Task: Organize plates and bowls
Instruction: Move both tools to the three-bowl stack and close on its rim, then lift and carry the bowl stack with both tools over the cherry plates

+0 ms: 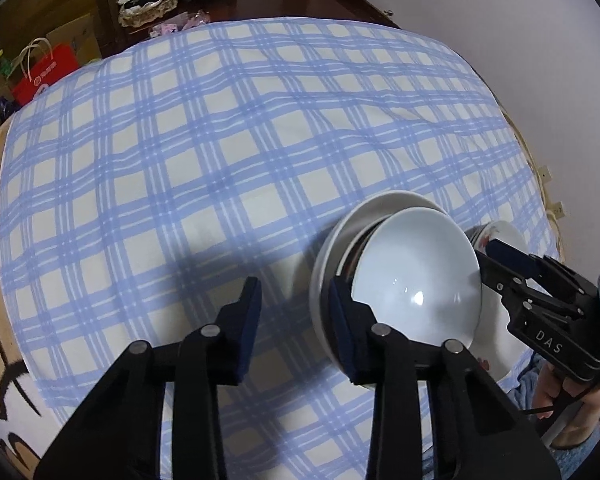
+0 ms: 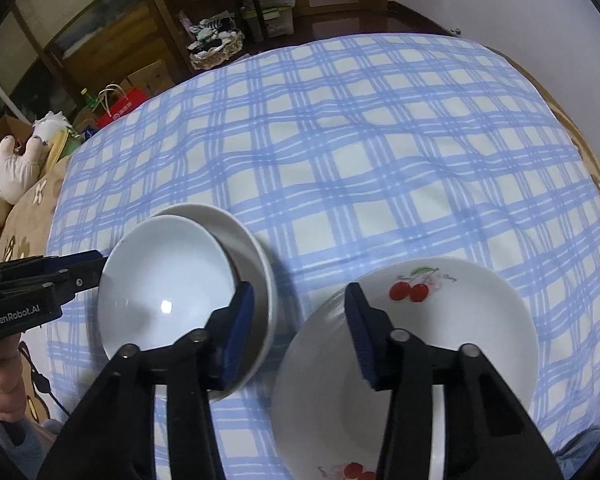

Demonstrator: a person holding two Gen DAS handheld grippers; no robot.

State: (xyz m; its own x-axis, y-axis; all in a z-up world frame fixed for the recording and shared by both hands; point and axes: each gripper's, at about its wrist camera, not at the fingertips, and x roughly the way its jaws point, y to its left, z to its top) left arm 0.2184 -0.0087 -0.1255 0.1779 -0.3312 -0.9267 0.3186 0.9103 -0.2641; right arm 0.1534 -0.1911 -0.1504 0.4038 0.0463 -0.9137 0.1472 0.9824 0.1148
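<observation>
A glossy pale-blue bowl (image 1: 416, 276) sits tilted atop a stack of white bowls (image 1: 340, 240) on a blue-checked cloth (image 1: 220, 140), beside a white plate (image 2: 440, 340) printed with red cherries. The left gripper (image 1: 294, 316) and right gripper (image 2: 300, 328) flank the bowl, jaws part-closed with nothing between their pads; each has one finger against the bowl's side.

bowl (image 1: 416, 280): glossy ceramic | tablecloth (image 1: 220, 140): matt checked cloth
</observation>
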